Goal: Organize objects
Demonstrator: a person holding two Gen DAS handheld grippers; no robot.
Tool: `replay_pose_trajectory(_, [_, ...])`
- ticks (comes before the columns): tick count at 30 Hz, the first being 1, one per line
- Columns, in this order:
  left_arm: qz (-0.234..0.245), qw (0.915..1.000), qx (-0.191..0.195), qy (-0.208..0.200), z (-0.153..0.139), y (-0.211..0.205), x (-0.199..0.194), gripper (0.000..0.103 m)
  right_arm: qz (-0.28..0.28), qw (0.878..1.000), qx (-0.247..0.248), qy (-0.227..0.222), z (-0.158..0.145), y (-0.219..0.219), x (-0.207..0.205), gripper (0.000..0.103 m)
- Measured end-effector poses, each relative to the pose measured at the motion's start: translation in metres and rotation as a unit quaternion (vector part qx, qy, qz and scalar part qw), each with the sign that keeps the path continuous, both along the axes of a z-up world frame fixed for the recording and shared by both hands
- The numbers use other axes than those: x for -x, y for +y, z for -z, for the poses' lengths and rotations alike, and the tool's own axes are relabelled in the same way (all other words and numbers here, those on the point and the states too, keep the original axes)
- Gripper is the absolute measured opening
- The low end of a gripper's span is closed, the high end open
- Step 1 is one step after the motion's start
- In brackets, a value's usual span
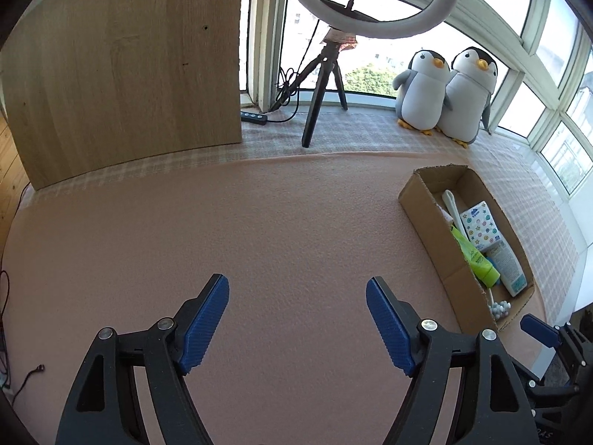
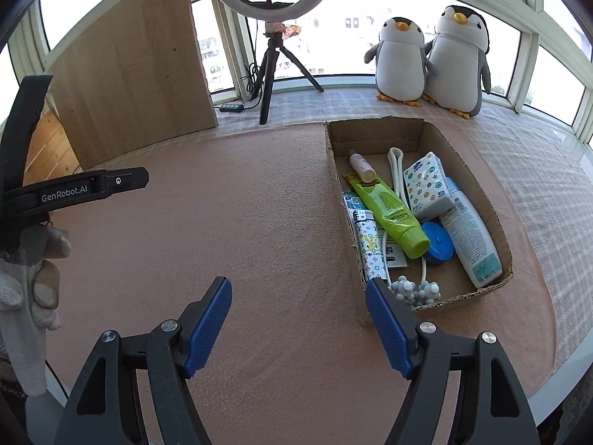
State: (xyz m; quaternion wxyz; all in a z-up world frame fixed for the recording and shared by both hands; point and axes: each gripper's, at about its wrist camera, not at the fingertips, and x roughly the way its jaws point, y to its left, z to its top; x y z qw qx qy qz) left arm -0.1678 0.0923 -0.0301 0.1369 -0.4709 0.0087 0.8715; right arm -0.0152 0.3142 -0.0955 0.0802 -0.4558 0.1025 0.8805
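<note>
Both claws hang wide open and hold nothing – the left claw (image 1: pixel 297 319) over bare pink mat (image 1: pixel 259 230), the right claw (image 2: pixel 298 320) with its right finger (image 2: pixel 385 326) just in front of the near corner of the box (image 2: pixel 335 170). The box stands on the right part of the surface and holds the things: a green tube (image 2: pixel 389 211), a tissue pack (image 2: pixel 428 185), a white bottle (image 2: pixel 469 237), a blue disc (image 2: pixel 439 246), a patterned tube (image 2: pixel 365 241) and a small bottle (image 2: pixel 361 165) – all lying flat and close together. Behind it two penguins (image 2: pixel 433 63) sit by the window, and a gloved hand (image 2: pixel 29 282) shows at the left edge of the right view
</note>
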Motion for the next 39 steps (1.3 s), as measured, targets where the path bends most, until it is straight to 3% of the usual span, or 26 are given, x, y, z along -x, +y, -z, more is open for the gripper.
replay_pose_trajectory(9, [-0.022, 0.9996, 0.017, -0.002, 0.005, -0.053, -0.037, 0.084, -0.037, 0.999, -0.006, 0.008, -0.002, -0.044, 0.024, 0.071])
replay_pose_trajectory(16, [-0.052, 0.9985, 0.018, 0.007, 0.005, -0.078, -0.065, 0.084, -0.051, 0.998, -0.022, 0.011, -0.004, -0.069, 0.031, 0.078])
replay_pose_trajectory(26, [-0.077, 0.9968, 0.017, 0.012, 0.006, -0.102, -0.087, 0.087, -0.049, 0.998, -0.033, 0.012, -0.002, -0.084, 0.029, 0.081])
replay_pose_trajectory(39, [-0.072, 0.997, 0.025, 0.014, 0.005, -0.106, -0.097, 0.09, -0.051, 0.998, -0.045, 0.01, -0.002, -0.097, 0.021, 0.082])
